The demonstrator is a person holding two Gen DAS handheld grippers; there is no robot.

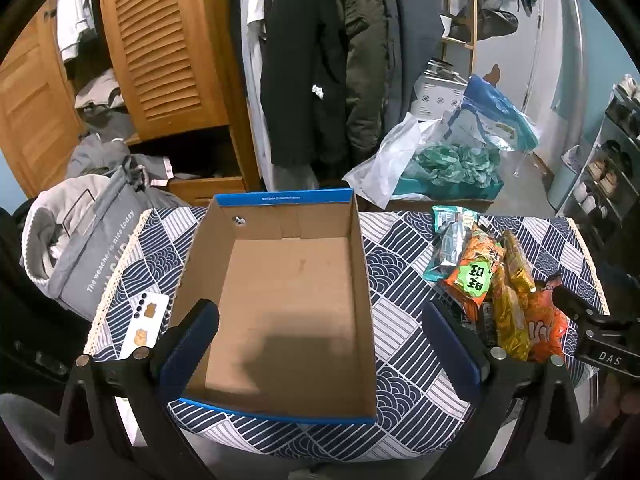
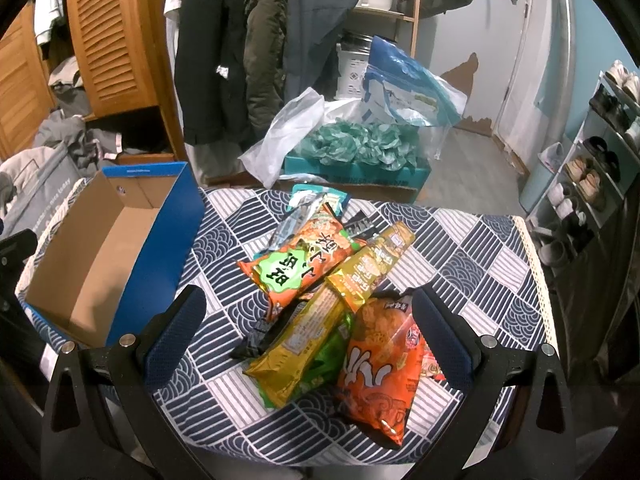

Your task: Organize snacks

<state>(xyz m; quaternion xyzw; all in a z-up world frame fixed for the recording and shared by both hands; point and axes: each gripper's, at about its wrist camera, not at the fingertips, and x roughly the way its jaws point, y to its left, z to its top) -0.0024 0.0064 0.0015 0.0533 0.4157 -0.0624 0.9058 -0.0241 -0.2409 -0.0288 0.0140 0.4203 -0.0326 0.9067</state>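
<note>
An empty cardboard box with blue outer walls (image 1: 288,300) (image 2: 100,256) stands open on the patterned tablecloth (image 1: 404,248) (image 2: 472,248). A pile of snack packets (image 1: 492,280) (image 2: 336,304) lies to its right: an orange packet with a green label (image 2: 300,268), long gold packets (image 2: 320,328), an orange packet nearest me (image 2: 384,368), a teal one at the back (image 2: 308,204). My left gripper (image 1: 320,340) is open and empty above the box's near end. My right gripper (image 2: 308,332) is open and empty, its fingers either side of the pile's near end.
A phone in a white case (image 1: 146,324) lies on the table left of the box. A grey fabric bag (image 1: 80,248) stands at the left table edge. Behind the table are hanging coats (image 1: 320,60), a wooden wardrobe (image 1: 168,48), plastic bags (image 2: 360,120) and a shoe rack (image 2: 592,168).
</note>
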